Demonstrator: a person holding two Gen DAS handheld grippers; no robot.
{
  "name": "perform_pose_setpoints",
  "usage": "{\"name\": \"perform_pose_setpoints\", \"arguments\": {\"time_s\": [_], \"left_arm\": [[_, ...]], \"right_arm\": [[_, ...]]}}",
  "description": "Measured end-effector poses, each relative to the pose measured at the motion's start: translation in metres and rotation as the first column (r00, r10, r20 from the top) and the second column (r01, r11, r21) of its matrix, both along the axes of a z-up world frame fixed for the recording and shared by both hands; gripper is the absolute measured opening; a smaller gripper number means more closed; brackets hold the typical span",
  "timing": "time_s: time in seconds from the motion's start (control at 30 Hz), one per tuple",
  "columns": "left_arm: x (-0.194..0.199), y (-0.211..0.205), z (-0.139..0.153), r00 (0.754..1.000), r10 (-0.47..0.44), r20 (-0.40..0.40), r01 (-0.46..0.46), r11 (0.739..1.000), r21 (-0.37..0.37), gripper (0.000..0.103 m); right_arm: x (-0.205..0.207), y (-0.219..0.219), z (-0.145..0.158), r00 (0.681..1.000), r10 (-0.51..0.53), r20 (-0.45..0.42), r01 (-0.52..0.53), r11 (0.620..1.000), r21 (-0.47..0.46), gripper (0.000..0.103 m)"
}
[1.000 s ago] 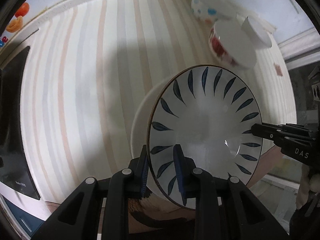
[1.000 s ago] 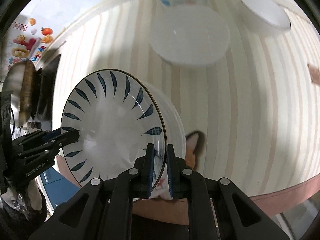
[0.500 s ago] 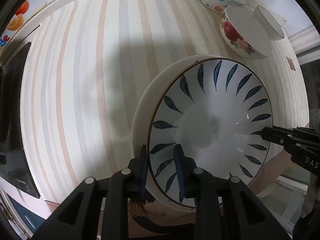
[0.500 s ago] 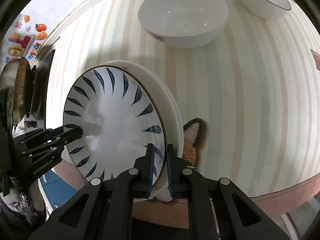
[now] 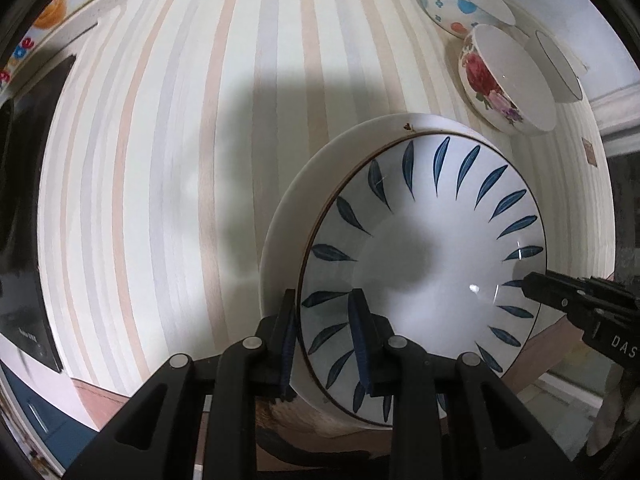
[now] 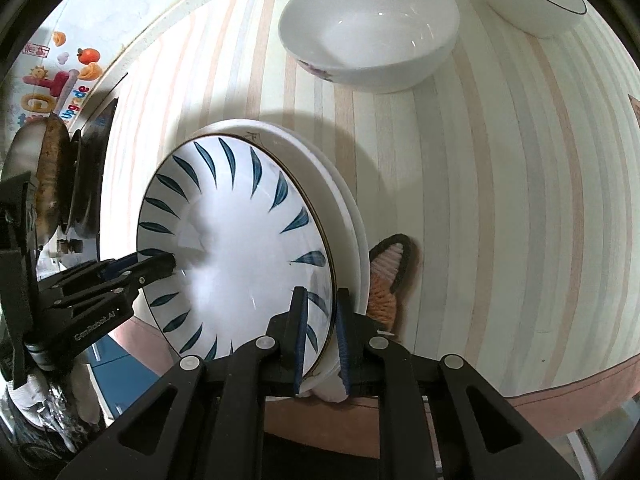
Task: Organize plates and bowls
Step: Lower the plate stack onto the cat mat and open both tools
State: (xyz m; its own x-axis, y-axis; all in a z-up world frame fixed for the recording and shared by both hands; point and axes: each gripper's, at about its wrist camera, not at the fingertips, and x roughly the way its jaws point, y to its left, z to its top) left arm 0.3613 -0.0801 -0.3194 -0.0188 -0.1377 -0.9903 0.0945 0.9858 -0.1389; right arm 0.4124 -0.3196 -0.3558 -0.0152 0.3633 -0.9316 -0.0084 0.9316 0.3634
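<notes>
A white plate with blue leaf marks [image 5: 424, 264] sits nested on a larger white plate [image 5: 332, 168] on the striped table. My left gripper [image 5: 324, 340] is shut on the leaf plate's near rim. My right gripper [image 6: 322, 332] is shut on the same plate's [image 6: 240, 248] opposite rim, above the white plate [image 6: 340, 192]. Each gripper shows in the other's view, the right one [image 5: 580, 304] and the left one [image 6: 100, 280].
Three bowls stand at the back: a rose-patterned one [image 5: 504, 80], a dotted one [image 5: 460, 0] and a plain white one [image 5: 560, 68]. A dark stovetop [image 5: 24, 216] and a pan [image 6: 48, 176] are at the left. A striped cat-shaped mat [image 6: 386, 276] lies beside the plates.
Both grippers have carried the leaf plate down and forward onto the white plate. The bowls now look closer.
</notes>
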Motion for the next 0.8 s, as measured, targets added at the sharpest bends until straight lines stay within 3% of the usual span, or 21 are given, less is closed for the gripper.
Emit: {"name": "perform_pose_setpoints", "arguments": {"time_s": [0.37,0.57,0.8], "left_arm": [[0.004,0.008,0.009,1.0,0.023,0.013,-0.024,0.999,0.023,0.023],[-0.008,0.011,0.029,0.997,0.03,0.069,-0.034,0.998,0.057,0.023],[-0.042,0.017,0.092,0.98,0.035,0.197,-0.046,0.998,0.049,0.025]], "right_arm": [[0.002,0.003,0.005,1.0,0.021,0.002,-0.02,1.0,-0.01,0.024],[-0.007,0.008,0.025,0.999,0.014,0.05,-0.012,0.999,-0.045,0.027],[-0.045,0.019,0.084,0.984,0.016,0.176,-0.001,0.997,-0.082,0.054]]}}
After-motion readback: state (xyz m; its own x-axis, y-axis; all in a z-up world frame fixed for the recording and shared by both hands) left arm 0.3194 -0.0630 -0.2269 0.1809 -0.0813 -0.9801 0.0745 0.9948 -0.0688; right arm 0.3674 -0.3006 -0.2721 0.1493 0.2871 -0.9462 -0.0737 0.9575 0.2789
